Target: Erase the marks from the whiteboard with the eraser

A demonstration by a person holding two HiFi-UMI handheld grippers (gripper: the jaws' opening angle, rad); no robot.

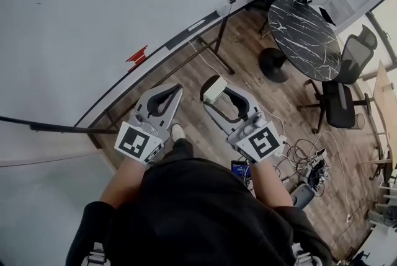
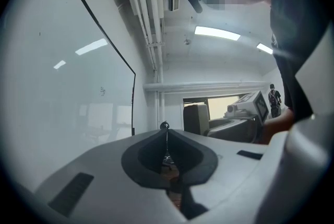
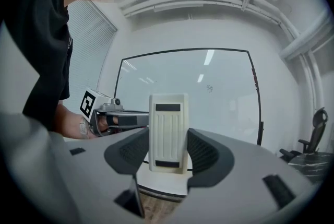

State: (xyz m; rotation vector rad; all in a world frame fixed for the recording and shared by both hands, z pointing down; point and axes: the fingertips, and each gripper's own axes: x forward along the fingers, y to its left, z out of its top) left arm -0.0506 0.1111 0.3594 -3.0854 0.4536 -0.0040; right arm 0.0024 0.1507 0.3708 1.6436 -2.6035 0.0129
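The whiteboard (image 1: 93, 17) fills the upper left of the head view. A small faint mark (image 3: 209, 88) shows on the whiteboard (image 3: 198, 97) in the right gripper view, and the same mark (image 2: 103, 91) in the left gripper view. My right gripper (image 3: 168, 139) is shut on a white ribbed eraser (image 3: 168, 131), held upright a short way off the board. In the head view the eraser (image 1: 214, 92) sits at the right gripper's (image 1: 219, 87) tips. My left gripper (image 1: 172, 92) hangs beside it, shut with nothing in it; its jaws meet in the left gripper (image 2: 165, 127) view.
A red marker (image 1: 138, 55) lies on the board's tray. The board's stand legs (image 1: 214, 51) reach over the wooden floor. To the right are a round black marble table (image 1: 304, 35), office chairs (image 1: 341, 103) and a tangle of cables (image 1: 307, 159).
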